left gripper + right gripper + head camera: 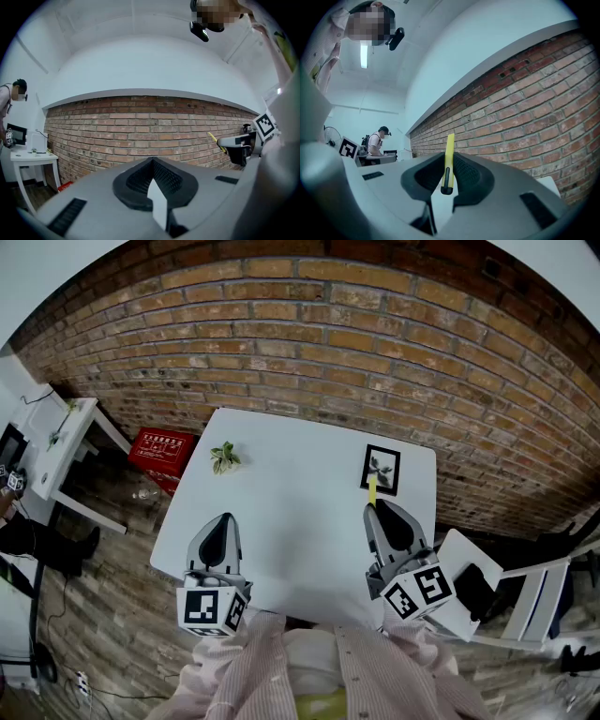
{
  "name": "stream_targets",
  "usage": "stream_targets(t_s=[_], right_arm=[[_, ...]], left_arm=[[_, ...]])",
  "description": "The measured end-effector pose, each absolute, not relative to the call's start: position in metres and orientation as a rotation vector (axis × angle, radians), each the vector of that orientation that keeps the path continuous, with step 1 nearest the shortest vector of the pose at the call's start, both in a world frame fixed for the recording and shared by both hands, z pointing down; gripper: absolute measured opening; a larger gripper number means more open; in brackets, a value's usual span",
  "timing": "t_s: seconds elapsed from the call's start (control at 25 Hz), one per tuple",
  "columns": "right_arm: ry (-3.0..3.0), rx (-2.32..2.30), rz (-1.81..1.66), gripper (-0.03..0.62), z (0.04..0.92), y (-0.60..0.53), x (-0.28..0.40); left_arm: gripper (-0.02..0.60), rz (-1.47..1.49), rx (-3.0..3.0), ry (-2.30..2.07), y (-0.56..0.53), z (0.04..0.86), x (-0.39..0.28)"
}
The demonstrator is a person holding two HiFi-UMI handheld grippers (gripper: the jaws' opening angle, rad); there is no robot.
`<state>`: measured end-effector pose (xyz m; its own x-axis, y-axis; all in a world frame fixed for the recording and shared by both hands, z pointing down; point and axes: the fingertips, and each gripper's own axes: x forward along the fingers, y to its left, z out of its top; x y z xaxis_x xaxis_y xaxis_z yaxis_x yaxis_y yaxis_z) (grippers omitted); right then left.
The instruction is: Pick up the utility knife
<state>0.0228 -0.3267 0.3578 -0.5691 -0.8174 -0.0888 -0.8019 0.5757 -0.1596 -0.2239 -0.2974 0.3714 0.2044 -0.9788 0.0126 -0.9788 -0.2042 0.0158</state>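
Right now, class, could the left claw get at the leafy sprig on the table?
Probably yes. Only bare table lies between the left claw and the sprig ahead of it. The claw is shut with nothing in it, so it would need to open first.

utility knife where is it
The yellow utility knife is clamped between the jaws of the right gripper, on the head view's right, its tip near the black-framed card on the white table.

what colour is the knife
The knife is yellow, with a black strip; clearest in the right gripper view.
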Motion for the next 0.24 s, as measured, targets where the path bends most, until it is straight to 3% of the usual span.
stream_targets(t_s=[0.24], right_arm=[[2.652,-1.375,-0.152,0.06,0.3581,-0.3276,0.023]], left_arm=[[-0.008,0.009,2.409,-1.969,-0.298,0.374,-0.226]])
